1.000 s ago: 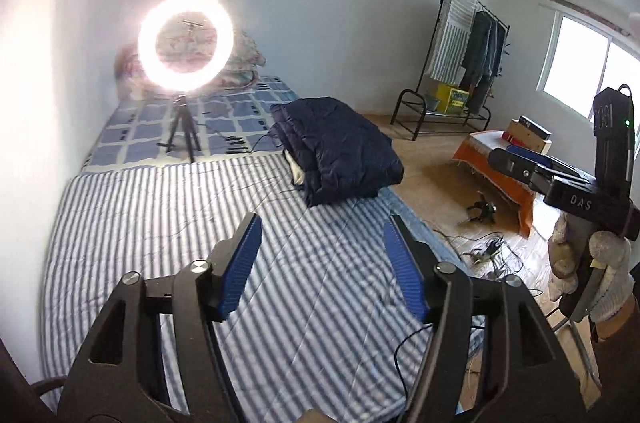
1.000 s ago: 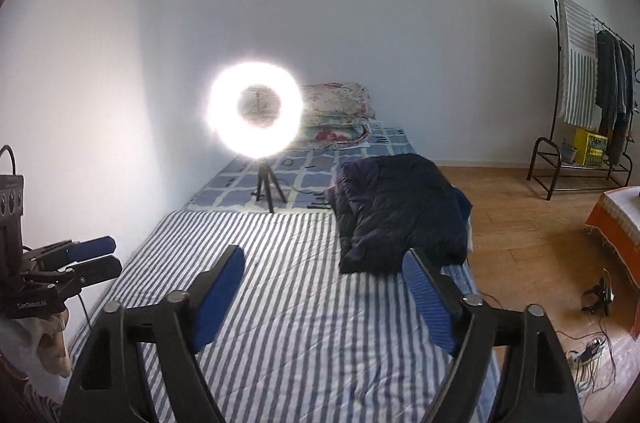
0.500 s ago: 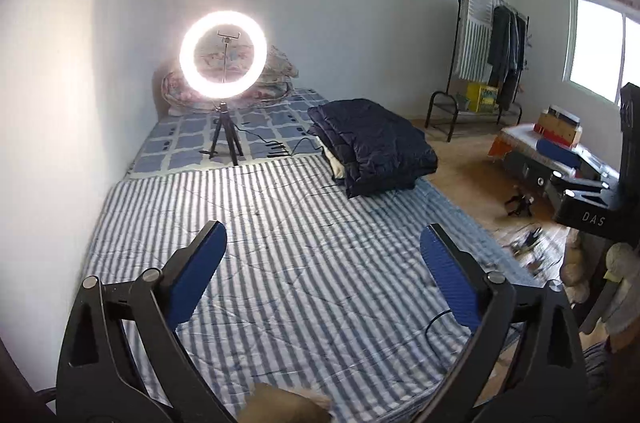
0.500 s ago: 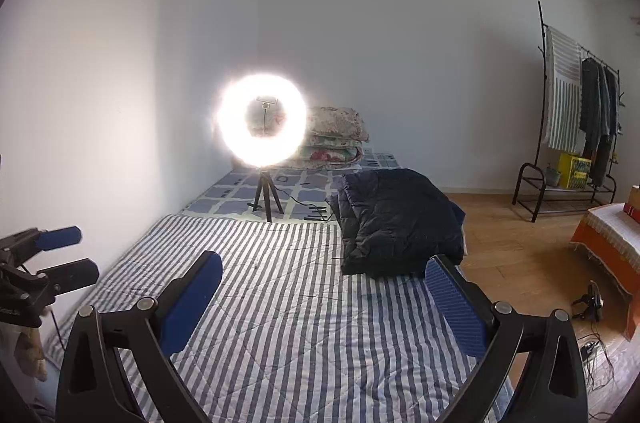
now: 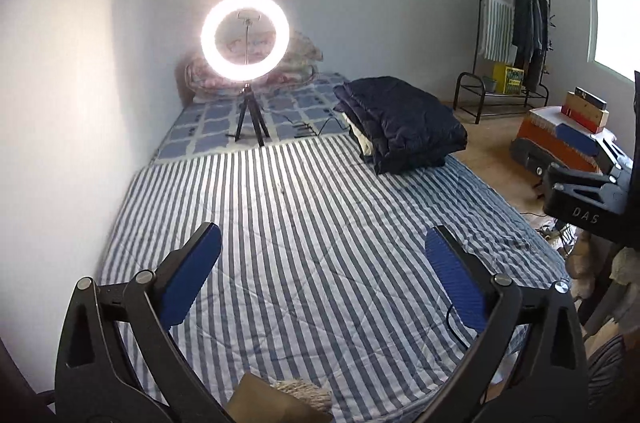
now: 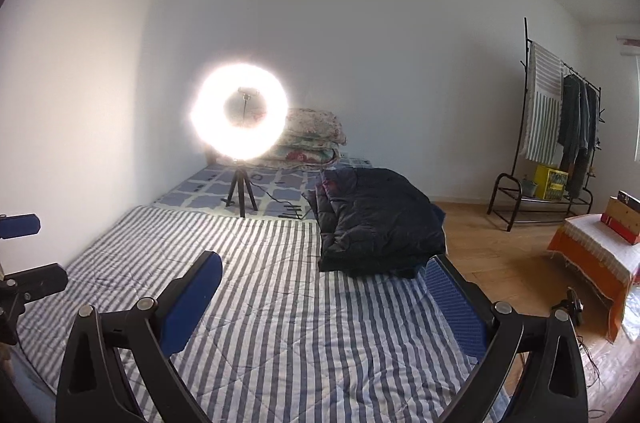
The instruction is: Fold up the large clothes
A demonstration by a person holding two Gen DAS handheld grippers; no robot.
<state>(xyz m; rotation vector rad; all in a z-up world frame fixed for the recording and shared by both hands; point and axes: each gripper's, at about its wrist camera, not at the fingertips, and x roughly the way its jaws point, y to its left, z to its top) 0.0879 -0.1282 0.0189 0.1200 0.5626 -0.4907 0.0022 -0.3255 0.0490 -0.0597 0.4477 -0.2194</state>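
Note:
A dark navy padded coat (image 5: pixel 400 127) lies folded on top of a small pile at the far right side of the blue-and-white striped bed (image 5: pixel 320 223); it also shows in the right wrist view (image 6: pixel 380 219). My left gripper (image 5: pixel 322 263) is open and empty, held well above the near end of the bed. My right gripper (image 6: pixel 320 287) is open and empty, also above the bed, short of the coat. The right gripper shows at the right edge of the left wrist view (image 5: pixel 580 159).
A lit ring light (image 5: pixel 245 41) on a tripod stands on the bed's far half, in front of folded floral quilts (image 6: pixel 312 139). A clothes rack (image 5: pixel 516 31) stands at the far right wall. An orange-covered box (image 6: pixel 596 259) and cables lie on the wooden floor.
Both grippers have opened wider and pulled back and up, so more of the bed shows. The left wrist view has swung level. The coat has not moved.

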